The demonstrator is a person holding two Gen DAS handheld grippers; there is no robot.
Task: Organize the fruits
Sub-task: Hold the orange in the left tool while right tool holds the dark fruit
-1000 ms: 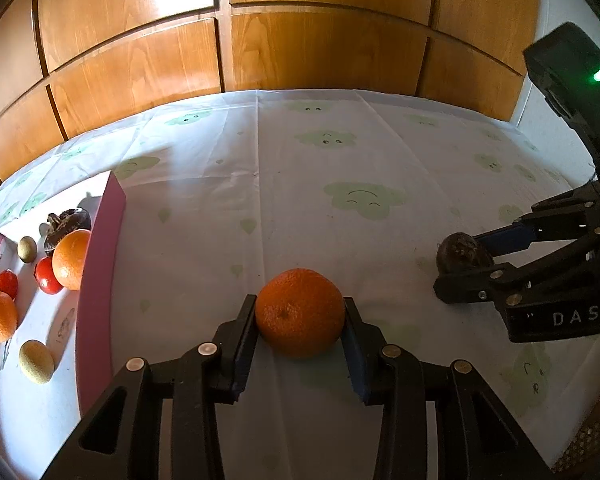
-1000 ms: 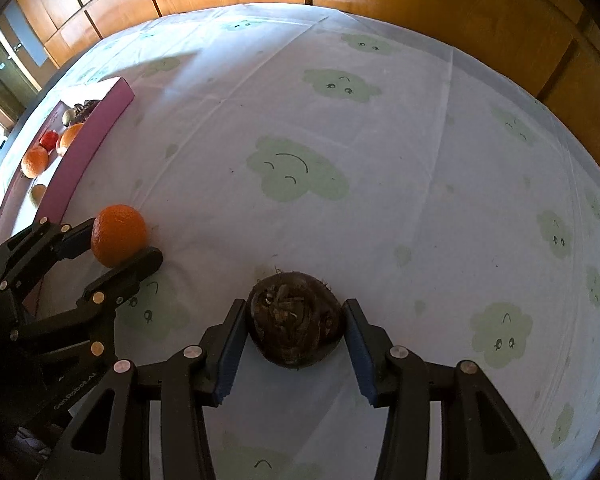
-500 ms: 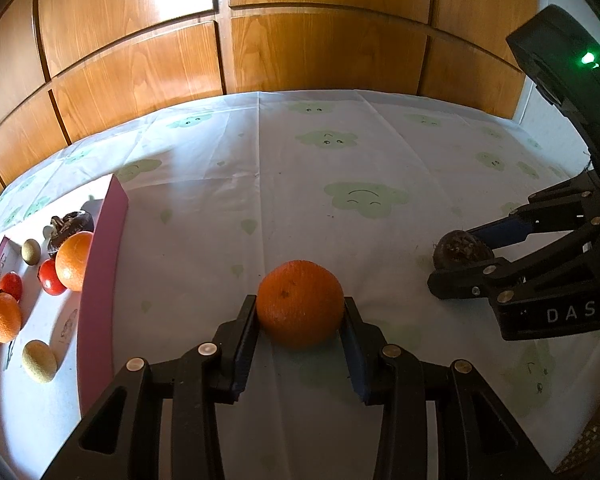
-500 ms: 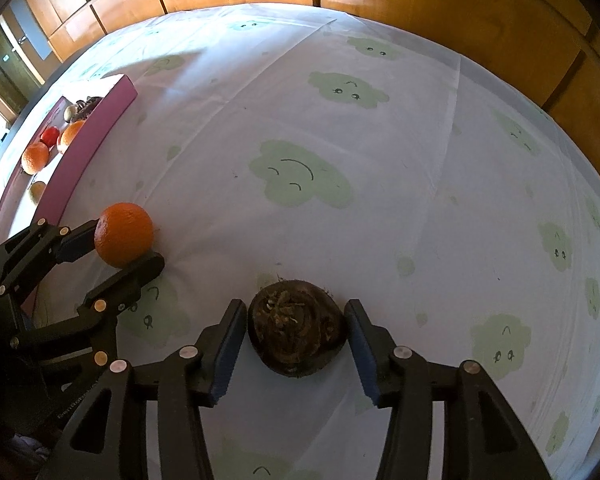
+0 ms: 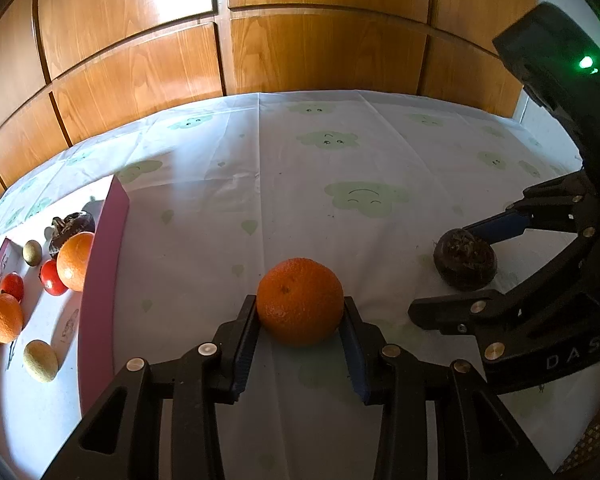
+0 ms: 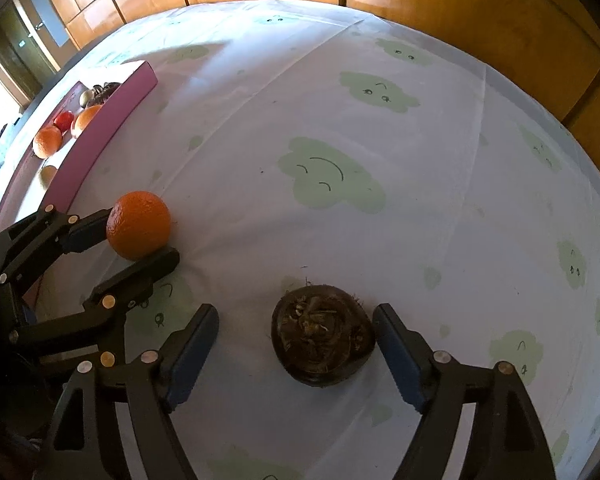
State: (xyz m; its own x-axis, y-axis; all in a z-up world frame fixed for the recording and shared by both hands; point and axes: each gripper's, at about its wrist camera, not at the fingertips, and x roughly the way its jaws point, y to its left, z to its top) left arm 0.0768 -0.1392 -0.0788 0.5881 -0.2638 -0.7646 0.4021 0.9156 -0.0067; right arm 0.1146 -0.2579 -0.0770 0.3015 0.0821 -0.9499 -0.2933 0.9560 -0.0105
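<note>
My left gripper [image 5: 300, 312] is shut on an orange [image 5: 300, 300] that rests on the cloud-print tablecloth; it also shows in the right wrist view [image 6: 138, 230]. My right gripper [image 6: 296, 330] is open around a dark brown round fruit [image 6: 322, 340], which lies on the cloth between the fingers with a gap on the left. That fruit also shows in the left wrist view [image 5: 465, 260]. A pink-walled tray [image 5: 100, 280] at the left holds several fruits: oranges, red tomatoes, small green-brown fruits and a dark one.
A wood-panelled wall [image 5: 300, 40] stands behind the table. The tablecloth [image 6: 340, 140] stretches between the grippers and the wall. The tray's pink wall [image 6: 108, 120] rises left of the left gripper.
My right gripper has opened wide and let go of the dark fruit, which now lies on the cloth. The left gripper stays shut on the orange, nearly still.
</note>
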